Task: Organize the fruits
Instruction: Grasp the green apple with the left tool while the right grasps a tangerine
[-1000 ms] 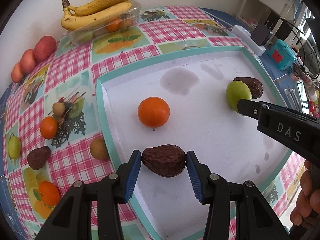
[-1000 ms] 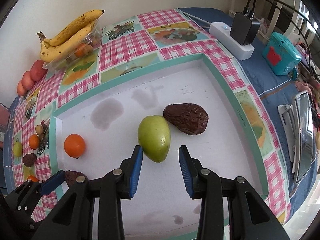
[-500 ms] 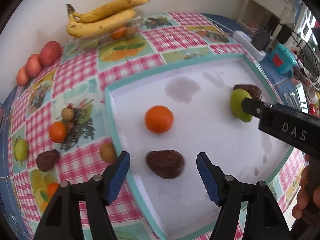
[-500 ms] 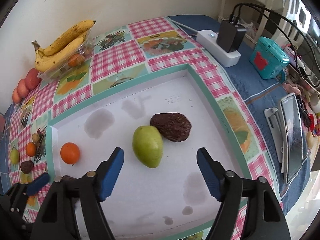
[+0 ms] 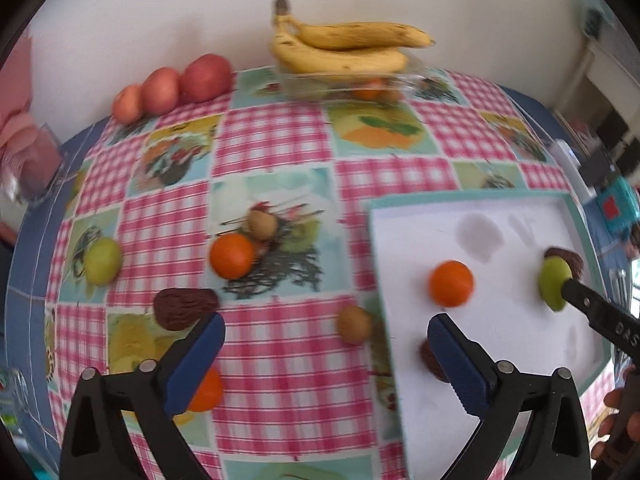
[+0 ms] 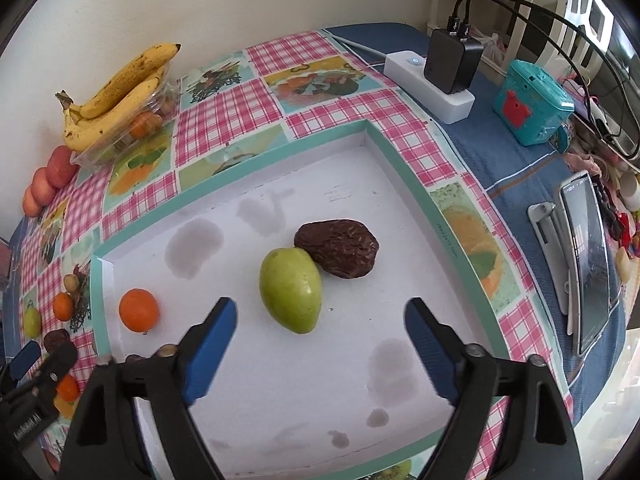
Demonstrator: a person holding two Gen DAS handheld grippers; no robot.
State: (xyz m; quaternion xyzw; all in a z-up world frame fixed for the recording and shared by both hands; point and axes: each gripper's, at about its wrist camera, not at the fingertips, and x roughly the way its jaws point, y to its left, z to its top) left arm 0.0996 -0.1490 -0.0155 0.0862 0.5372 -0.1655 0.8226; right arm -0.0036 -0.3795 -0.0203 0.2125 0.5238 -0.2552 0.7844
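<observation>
White tray (image 6: 400,184), orange (image 6: 139,310), green pear (image 6: 291,294), two brown fruits (image 6: 337,248)

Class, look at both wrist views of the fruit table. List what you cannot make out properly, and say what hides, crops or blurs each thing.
- Dark wrinkled fruit at the white tray's near edge: left wrist view, mostly behind the left tongs' blue finger.
- Orange fruit on the checked cloth: left wrist view, partly hidden by the other finger.
- Fruit inside the clear plastic box under the yellow bananas: left wrist view, motion-blurred.
- Phone screen on its stand: right wrist view, too small to read.
</observation>
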